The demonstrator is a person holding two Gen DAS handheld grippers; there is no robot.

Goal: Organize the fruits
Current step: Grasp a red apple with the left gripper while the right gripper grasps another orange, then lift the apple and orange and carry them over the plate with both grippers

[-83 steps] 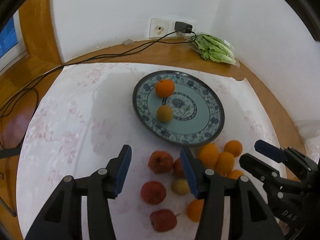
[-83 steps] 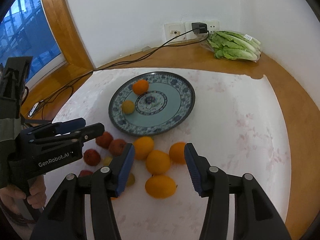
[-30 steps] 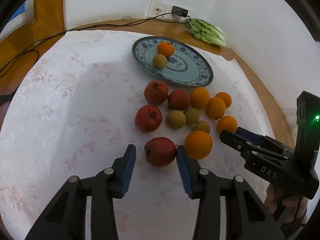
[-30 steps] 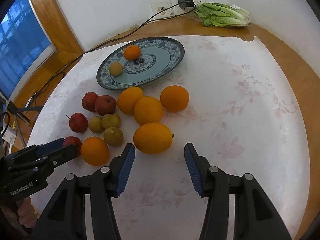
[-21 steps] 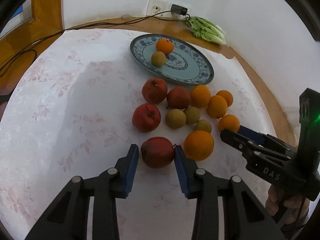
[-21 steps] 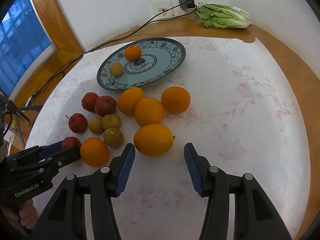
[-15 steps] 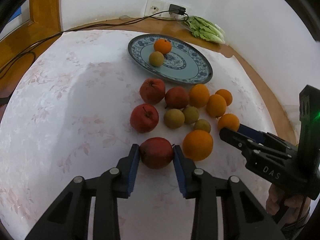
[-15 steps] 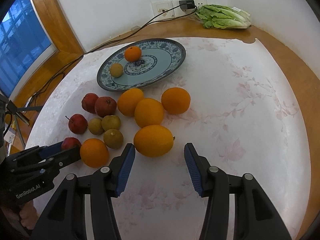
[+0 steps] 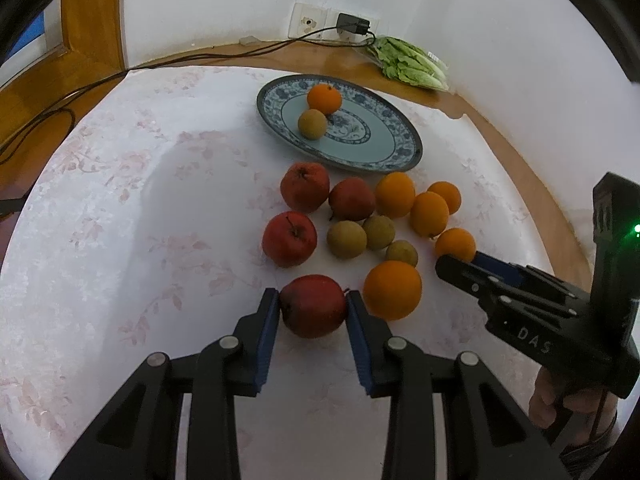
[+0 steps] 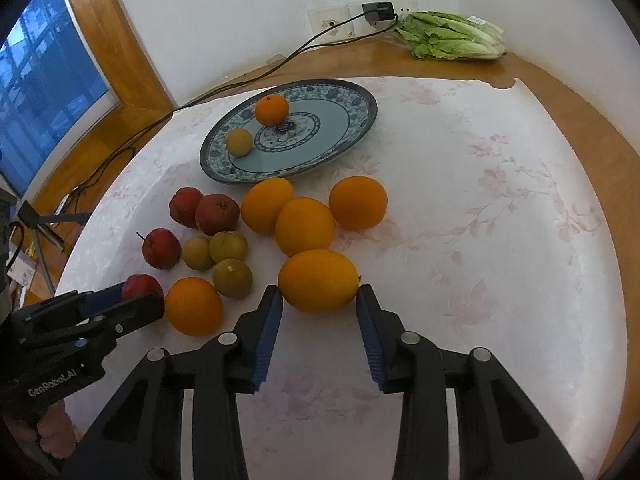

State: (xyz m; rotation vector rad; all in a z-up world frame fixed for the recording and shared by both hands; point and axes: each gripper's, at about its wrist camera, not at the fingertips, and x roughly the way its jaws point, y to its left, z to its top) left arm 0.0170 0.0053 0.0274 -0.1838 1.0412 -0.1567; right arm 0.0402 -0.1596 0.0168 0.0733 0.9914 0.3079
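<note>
Both claws have closed in since a second ago: my left gripper (image 9: 312,306) clamps the red apple (image 9: 313,306) at lower centre; my right gripper (image 10: 319,294) is closing on the large orange (image 10: 318,281), its underside hidden.

This is looking like a room in a home, a dining corner by a window. A round wooden surface (image 10: 592,128) is sitting in the corner of two plain white walls, and a pale floral tablecloth (image 10: 480,208) is covering most of it. On the cloth a blue patterned china plate (image 10: 352,120) is lying among loose fruit. Behind the plate, a bagged head of lettuce (image 10: 452,36) is resting against the wall, just beside wall sockets (image 10: 332,20) where a black charger (image 10: 378,12) is trailing its cable across the wood. Left of the plate, a wood-framed window (image 10: 48,76) is showing blue daylight.
</note>
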